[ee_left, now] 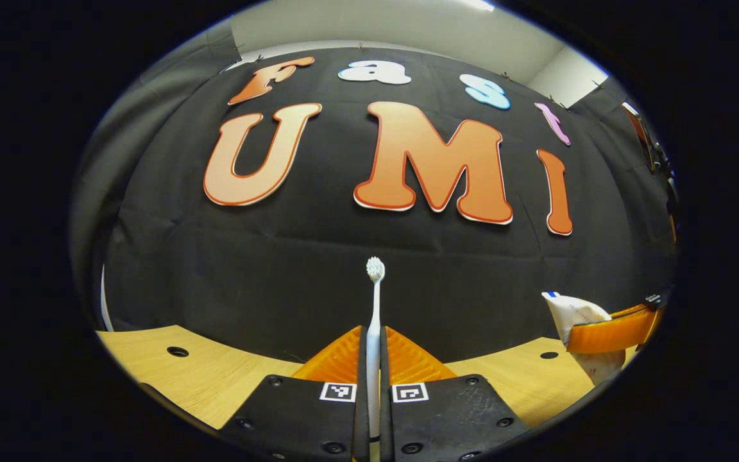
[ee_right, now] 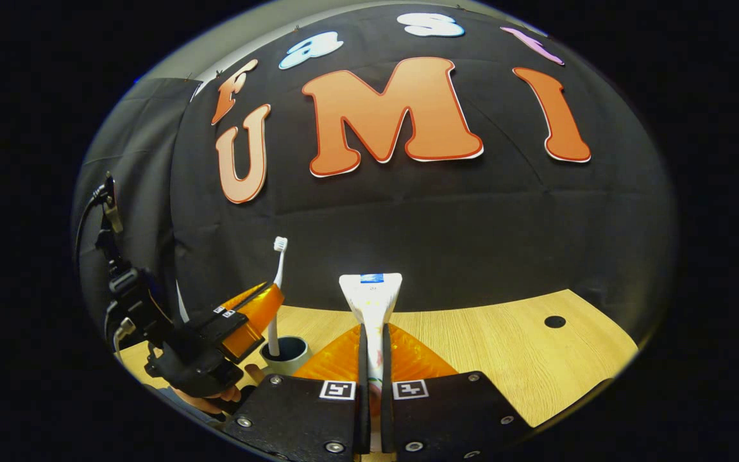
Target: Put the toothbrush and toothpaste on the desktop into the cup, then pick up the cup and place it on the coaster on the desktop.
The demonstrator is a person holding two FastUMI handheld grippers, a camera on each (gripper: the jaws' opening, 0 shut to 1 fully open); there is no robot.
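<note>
In the left gripper view, a white toothbrush (ee_left: pixel 374 301) stands upright, bristles up, with my left gripper (ee_left: pixel 374 351) shut on its handle. The right gripper view shows that left gripper (ee_right: pixel 271 308) off to the left, with the toothbrush (ee_right: pixel 278 263) reaching down into the mouth of a pale cup (ee_right: pixel 287 354) on the table. My right gripper (ee_right: pixel 373 350) is shut on a white toothpaste tube (ee_right: pixel 371 296), held upright with its flat crimped end up. The same tube (ee_left: pixel 570 314) appears at the right of the left gripper view, clamped by an orange finger (ee_left: pixel 613 330).
The wooden table (ee_right: pixel 504 359) has round dark holes (ee_right: pixel 555 321) and stretches right of the cup. A hand (ee_right: pixel 212 401) holds the left gripper, with cables rising behind it. The black booth wall stands close behind the table's far edge.
</note>
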